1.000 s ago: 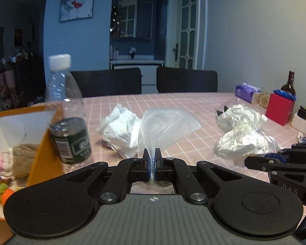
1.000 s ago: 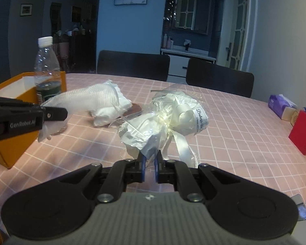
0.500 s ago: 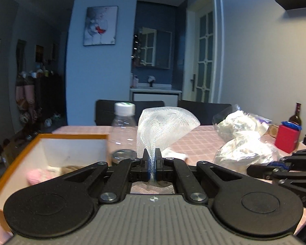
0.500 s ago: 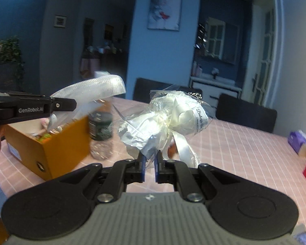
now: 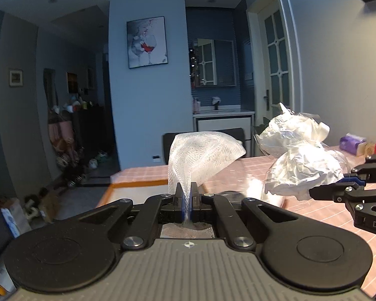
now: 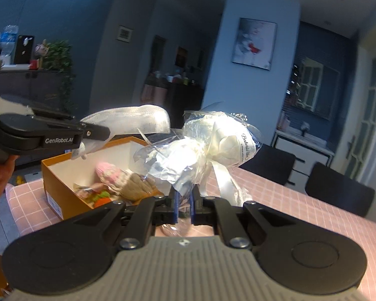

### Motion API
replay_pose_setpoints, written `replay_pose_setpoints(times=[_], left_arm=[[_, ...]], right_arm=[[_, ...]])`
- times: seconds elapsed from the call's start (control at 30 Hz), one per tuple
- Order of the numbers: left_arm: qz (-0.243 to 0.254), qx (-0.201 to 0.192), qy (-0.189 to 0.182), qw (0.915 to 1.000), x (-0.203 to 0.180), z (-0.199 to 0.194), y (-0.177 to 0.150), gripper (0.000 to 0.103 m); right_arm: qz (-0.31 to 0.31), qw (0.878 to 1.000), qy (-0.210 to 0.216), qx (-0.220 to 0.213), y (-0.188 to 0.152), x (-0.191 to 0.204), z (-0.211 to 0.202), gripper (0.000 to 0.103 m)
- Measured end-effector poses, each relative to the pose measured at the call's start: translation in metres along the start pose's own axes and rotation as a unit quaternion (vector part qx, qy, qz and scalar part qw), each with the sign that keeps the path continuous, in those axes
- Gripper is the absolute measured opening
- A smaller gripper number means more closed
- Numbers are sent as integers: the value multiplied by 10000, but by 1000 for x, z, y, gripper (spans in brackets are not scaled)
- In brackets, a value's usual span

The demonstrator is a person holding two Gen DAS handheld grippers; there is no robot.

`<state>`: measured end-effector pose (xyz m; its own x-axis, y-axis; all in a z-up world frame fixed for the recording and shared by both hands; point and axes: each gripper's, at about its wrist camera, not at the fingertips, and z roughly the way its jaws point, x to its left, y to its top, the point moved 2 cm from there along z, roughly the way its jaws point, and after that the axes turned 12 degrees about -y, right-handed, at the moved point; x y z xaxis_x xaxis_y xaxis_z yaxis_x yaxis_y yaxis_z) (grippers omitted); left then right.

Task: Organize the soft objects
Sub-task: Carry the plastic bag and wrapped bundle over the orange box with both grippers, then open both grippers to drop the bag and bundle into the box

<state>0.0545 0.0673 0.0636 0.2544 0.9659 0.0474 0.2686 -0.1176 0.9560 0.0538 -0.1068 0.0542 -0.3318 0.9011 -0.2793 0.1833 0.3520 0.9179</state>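
Your white mesh netting (image 5: 203, 160) fans upward, pinched at its narrow end. Your crinkled cellophane-wrapped white bundle (image 6: 208, 148), tied with a white ribbon (image 6: 225, 180), hangs above the surface beside the open orange box (image 6: 70, 175) of knitted soft items (image 6: 122, 178).

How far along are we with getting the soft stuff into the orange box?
Partly done. Already in the orange box: a pink knitted item and a beige one. In hand: the left gripper is shut on a white mesh piece, the right gripper on a cellophane-wrapped bundle with ribbon, both held up near the box. Left: dropping both in. Whether other soft items remain on the table isn't visible.
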Motion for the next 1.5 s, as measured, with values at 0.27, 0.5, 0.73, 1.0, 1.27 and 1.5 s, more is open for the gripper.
replay_pose_setpoints(times=[0.27, 0.5, 0.73, 1.0, 1.27, 1.5], left_arm=[[42, 336, 138, 9993, 38, 12, 6, 3], [119, 961, 179, 9951, 69, 43, 8, 3], [80, 1521, 204, 9881, 101, 83, 2, 2], [15, 2366, -252, 9713, 116, 130, -16, 2], [-491, 2860, -761, 9539, 133, 152, -33, 2], [-645, 3176, -559, 9444, 147, 164, -41, 3]], right_arm=[[-697, 9966, 407, -141, 27, 42, 31, 6], [-1210, 9893, 814, 89, 54, 70, 74, 6], [-1854, 9775, 782, 636, 65, 103, 137, 6], [-1861, 9639, 867, 1693, 79, 113, 212, 5], [-2253, 9430, 901, 2277, 77, 124, 252, 5], [-2475, 9302, 912, 2552, 66, 138, 273, 6]])
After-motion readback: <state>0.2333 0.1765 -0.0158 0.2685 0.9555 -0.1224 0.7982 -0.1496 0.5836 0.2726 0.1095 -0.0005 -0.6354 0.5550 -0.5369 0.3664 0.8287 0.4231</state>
